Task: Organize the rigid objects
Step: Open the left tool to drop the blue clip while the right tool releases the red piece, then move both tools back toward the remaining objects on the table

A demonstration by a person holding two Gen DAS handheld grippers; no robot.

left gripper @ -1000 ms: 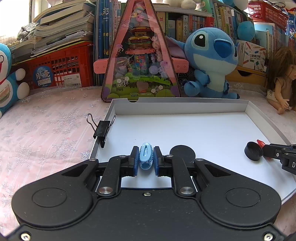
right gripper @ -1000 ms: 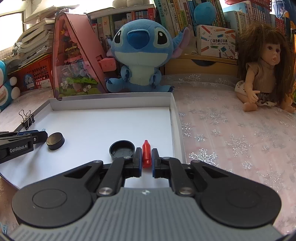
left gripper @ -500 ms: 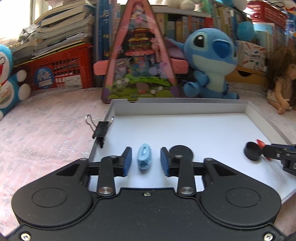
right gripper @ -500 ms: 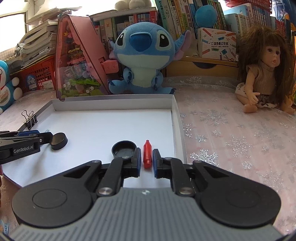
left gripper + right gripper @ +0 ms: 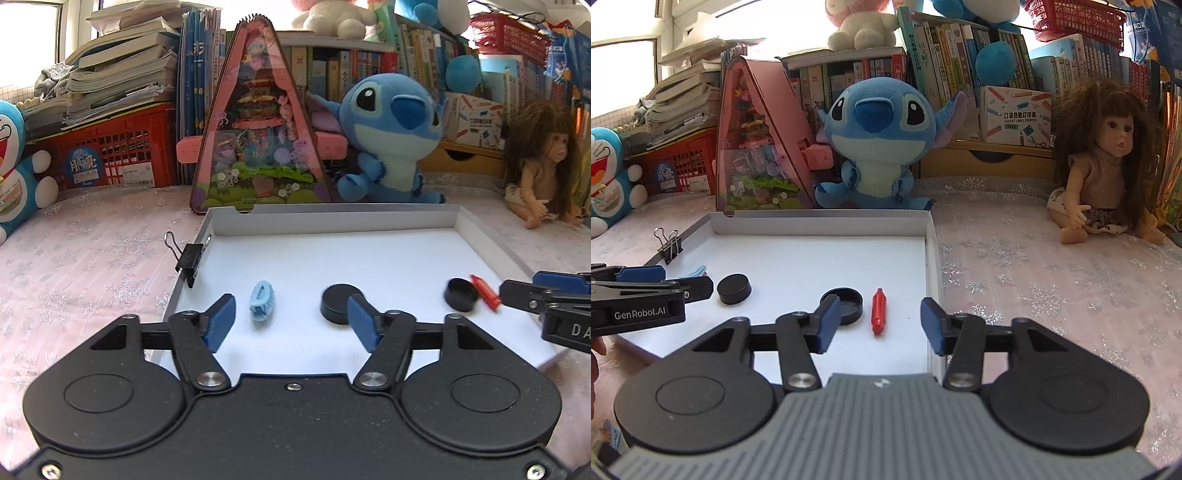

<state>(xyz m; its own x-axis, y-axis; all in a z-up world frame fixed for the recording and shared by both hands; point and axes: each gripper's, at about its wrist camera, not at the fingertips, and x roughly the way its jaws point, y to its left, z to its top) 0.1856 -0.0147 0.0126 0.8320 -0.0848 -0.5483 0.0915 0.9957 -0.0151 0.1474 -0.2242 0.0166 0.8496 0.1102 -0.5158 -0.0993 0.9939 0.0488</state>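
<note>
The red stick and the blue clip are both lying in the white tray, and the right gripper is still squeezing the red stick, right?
Not quite. The right gripper is open, as the right wrist view shows: the red stick lies loose between its spread fingers. The rest holds: it and the blue clip both lie in the white tray.
</note>
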